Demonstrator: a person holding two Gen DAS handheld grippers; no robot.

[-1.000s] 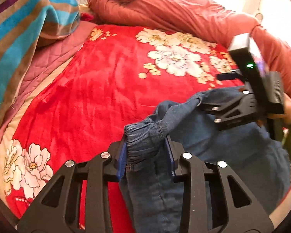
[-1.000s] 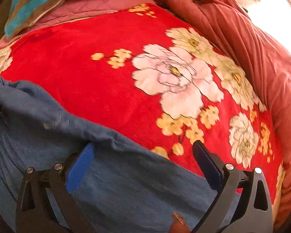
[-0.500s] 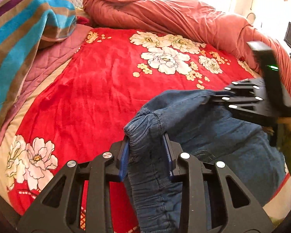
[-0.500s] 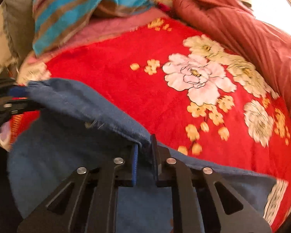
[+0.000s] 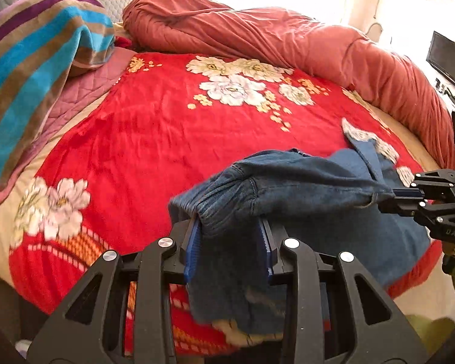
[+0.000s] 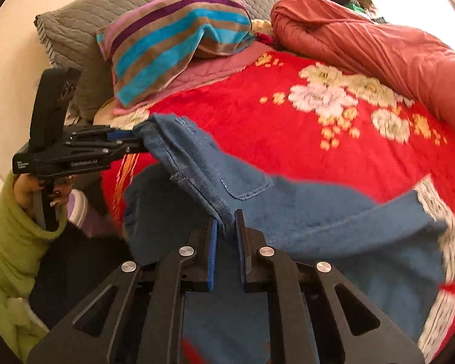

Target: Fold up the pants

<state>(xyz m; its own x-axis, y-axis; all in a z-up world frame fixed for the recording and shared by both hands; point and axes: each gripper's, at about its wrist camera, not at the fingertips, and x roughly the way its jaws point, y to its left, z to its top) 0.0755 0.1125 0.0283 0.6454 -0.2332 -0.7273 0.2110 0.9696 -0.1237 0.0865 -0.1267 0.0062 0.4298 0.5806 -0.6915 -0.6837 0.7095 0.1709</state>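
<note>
Blue denim hangs between my two grippers: the pants [image 5: 303,188] are lifted off the red flowered blanket [image 5: 154,139] at the near edge of the bed, with the waist end stretched from one hand to the other. My left gripper [image 5: 229,244] has its fingers closed on the thick gathered waistband, a fat wad of cloth filling the gap between the blue pads. My right gripper [image 6: 226,236] is pinched nearly tight on a thin fold of the fabric, just below the back pocket.

As I judge it, the folding has barely begun. I see no finished crease; the legs trail loose across the blanket toward the right, their pale patterned cuffs [image 6: 436,203] lying crooked. What I have is a two-handed hold on the top edge, good for shaking the pants flat or laying one half over the other. All the real folds are left to do.

Room is generous. The middle of the blanket is bare and flat ahead of me. The rolled red quilt [image 5: 288,39] bounds the far side, and the striped towel [image 6: 179,39] and grey pillow [image 6: 130,3] sit well apart at the head. The near bed edge is the one to watch, since part of the cloth droops over it.
</note>
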